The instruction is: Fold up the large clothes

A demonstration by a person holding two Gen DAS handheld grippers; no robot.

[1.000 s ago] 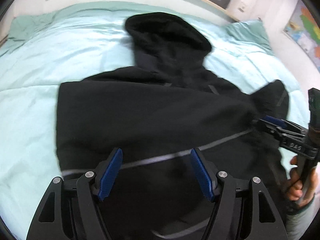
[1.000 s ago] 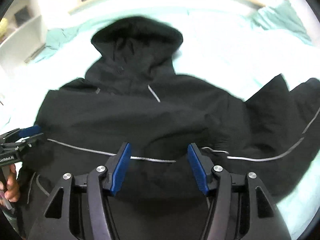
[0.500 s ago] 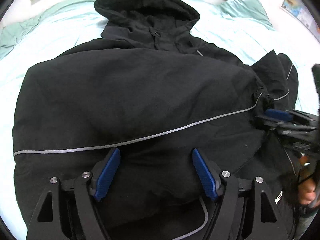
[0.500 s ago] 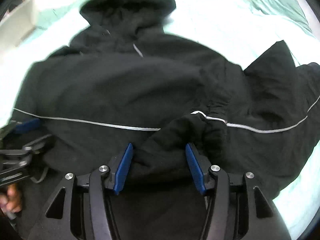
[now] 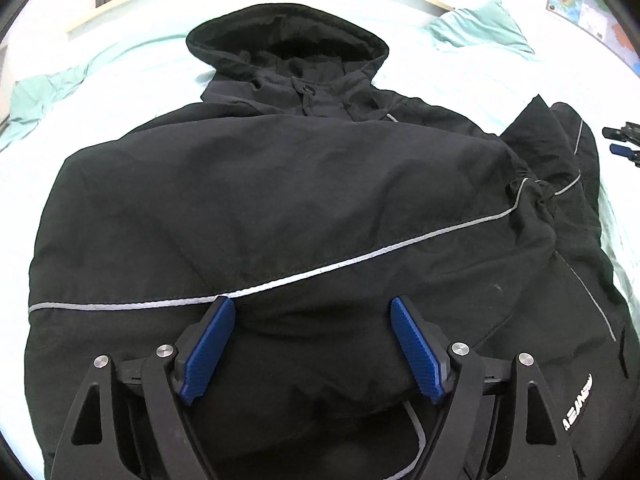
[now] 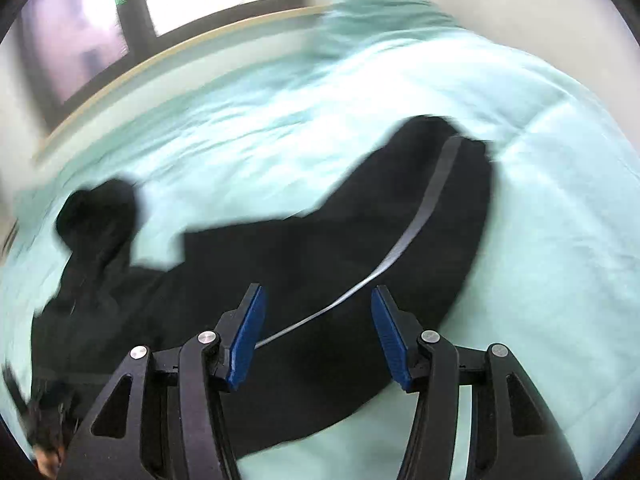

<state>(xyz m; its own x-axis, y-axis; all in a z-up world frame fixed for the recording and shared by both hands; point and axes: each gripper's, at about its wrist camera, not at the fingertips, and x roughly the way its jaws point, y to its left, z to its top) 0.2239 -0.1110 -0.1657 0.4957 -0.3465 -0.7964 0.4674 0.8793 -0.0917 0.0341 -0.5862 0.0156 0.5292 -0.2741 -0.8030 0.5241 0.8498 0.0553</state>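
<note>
Black jacket (image 5: 280, 200) w/ sleeve folded across so left gripper (image 5: 310, 344) has just been opening, empty; right gripper (image 6: 316, 336) apart, holding nothing, over other sleeve (image 6: 432, 208).

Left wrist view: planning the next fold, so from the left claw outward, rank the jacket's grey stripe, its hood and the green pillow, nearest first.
1. Grey stripe, right at the left claw tips.
2. Hood, top centre.
3. Green pillow, far upper right.

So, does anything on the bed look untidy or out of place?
Yes. On the black jacket, one sleeve lies spread out on the mint bedsheet, not folded in. The jacket's right edge is bunched.
</note>
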